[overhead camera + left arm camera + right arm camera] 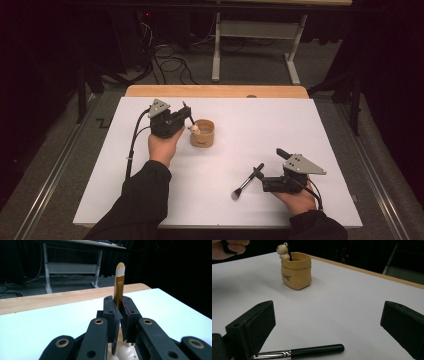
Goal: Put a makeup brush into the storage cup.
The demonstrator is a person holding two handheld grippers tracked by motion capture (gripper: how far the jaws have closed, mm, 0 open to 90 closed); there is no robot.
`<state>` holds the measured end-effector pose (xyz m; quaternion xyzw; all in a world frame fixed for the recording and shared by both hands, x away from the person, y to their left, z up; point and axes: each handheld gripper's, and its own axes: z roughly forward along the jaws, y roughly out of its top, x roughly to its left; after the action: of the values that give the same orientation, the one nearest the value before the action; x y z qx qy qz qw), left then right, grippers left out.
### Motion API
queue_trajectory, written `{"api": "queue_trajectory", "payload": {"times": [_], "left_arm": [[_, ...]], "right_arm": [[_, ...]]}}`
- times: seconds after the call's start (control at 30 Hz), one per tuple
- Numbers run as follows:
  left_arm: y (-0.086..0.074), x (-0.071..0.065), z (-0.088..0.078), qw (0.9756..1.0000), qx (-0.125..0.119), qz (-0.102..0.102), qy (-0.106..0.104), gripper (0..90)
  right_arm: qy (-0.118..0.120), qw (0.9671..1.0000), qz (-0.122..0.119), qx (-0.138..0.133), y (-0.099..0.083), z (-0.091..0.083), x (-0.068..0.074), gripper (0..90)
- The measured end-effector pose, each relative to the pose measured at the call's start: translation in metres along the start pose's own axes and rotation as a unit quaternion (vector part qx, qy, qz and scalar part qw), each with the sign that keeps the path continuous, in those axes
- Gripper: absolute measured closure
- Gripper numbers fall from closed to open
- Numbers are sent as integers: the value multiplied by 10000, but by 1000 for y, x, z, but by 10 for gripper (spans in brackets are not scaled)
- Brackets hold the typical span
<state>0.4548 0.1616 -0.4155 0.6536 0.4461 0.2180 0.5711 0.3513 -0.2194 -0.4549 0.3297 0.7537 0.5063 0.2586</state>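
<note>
Left gripper (pixel 189 120) is clamping a gold-handled brush (pixel 119 282), jaws closed tight on the handle, and is holding it upright with the bristles up, handle end dipping into the cup (pixel 202 133). From the left gripper view the brush is rising straight between the pads, which suggests it is being lowered handle-first so it will stand in the cup rather than tip out. Seen from above, the cup is sitting just at the 3 o'clock side of this gripper, near the mat (pixel 250 125) centre, and a small bear figure (pixel 194 129) is perching on its rim at 9 o'clock; the dark handle is passing close beside the bear, though whether it is touching the bottom is hard to judge from these angles.

Right gripper (pixel 264 177) is resting at about 5 o'clock from the cup, well apart from it, jaws standing wide and gripping nothing. A black brush (pixel 247 182) is lying flat on the mat just ahead of it, bristles pointing toward 7 o'clock, its handle crossing between the open jaws in the right gripper view (pixel 312 351). That placement looks like a lined-up pick: the gripper is waiting with the handle in reach, probably to carry this brush to the cup next
</note>
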Motion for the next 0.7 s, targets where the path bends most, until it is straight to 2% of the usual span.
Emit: {"api": "queue_trajectory", "payload": {"times": [0.47, 0.53, 0.6, 0.7], "left_arm": [[-3, -1, 2, 9999, 112, 79, -29, 808], [-3, -1, 1, 9999, 83, 104, -55, 698], [-3, -2, 0, 9998, 99, 185, 21, 560], [-2, 0, -2, 9997, 136, 189, 105, 432]], "right_arm": [[25, 10000, -47, 54, -1, 1, 0, 3], [52, 10000, -61, 19, -1, 1, 0, 3], [61, 10000, -59, 31, -1, 2, 1, 3], [46, 10000, -48, 58, -1, 2, 1, 3]]}}
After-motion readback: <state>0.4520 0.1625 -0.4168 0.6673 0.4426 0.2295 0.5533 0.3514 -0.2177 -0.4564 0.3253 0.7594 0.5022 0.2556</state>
